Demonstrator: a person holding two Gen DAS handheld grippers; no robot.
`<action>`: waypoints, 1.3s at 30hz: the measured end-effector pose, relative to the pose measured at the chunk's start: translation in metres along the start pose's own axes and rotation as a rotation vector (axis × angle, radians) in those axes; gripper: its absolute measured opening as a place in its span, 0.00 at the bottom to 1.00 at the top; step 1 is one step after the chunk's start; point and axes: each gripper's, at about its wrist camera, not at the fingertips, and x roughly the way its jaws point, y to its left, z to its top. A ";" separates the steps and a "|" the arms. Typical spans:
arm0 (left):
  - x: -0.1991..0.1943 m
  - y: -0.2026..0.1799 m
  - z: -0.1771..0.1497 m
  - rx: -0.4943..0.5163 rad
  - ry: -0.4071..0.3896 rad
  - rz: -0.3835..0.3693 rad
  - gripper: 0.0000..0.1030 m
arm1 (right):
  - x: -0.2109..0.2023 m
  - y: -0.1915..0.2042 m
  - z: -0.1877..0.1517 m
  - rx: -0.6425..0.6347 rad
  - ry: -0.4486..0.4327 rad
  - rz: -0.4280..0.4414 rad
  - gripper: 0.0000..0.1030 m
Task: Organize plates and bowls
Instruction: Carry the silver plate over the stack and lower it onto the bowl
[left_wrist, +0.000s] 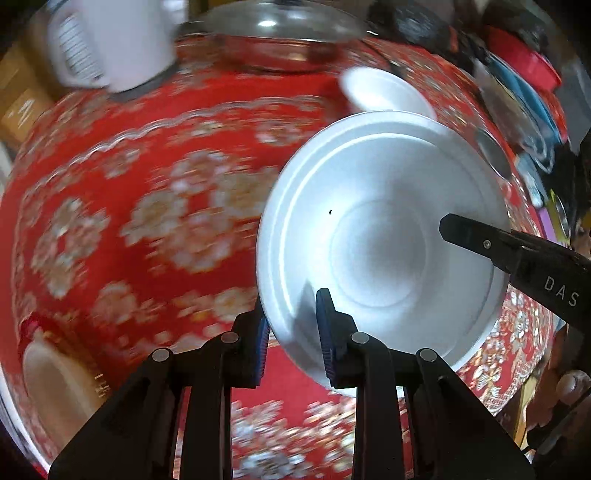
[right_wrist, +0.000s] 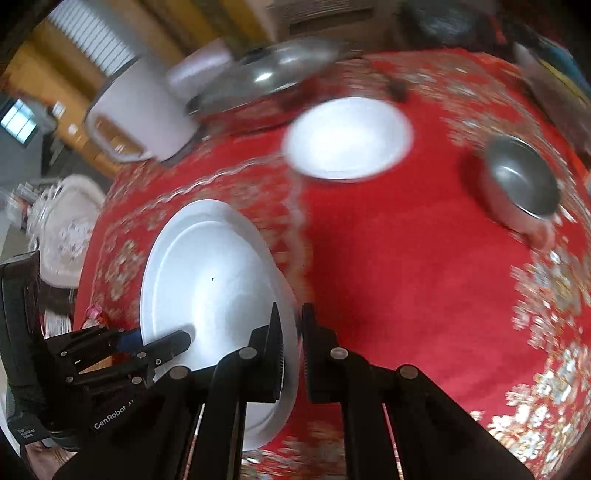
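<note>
A large white deep plate (left_wrist: 376, 240) hangs tilted above the red flowered tablecloth (left_wrist: 110, 177), gripped from both sides. My left gripper (left_wrist: 293, 332) is shut on its near left rim, one blue pad over and one under the edge. My right gripper (right_wrist: 293, 347) is shut on the opposite rim of the same plate (right_wrist: 210, 266). One of the right gripper's fingers (left_wrist: 480, 240) reaches in over the plate from the right. A second white plate (right_wrist: 347, 138) lies on the cloth further back. A small metal bowl (right_wrist: 521, 181) sits at the right.
A glass-lidded pan (left_wrist: 273, 37) and a white jug (left_wrist: 110, 44) stand at the table's far side. Red and blue items (left_wrist: 524, 74) crowd the right edge. A chair with a patterned seat (right_wrist: 70, 229) stands off the left side of the table.
</note>
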 end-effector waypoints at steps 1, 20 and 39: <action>-0.005 0.012 -0.004 -0.021 -0.006 0.008 0.23 | 0.005 0.015 0.002 -0.026 0.007 0.008 0.07; -0.078 0.194 -0.091 -0.357 -0.062 0.157 0.23 | 0.076 0.232 -0.014 -0.398 0.133 0.144 0.10; -0.071 0.250 -0.162 -0.485 0.001 0.198 0.23 | 0.125 0.307 -0.071 -0.567 0.258 0.131 0.11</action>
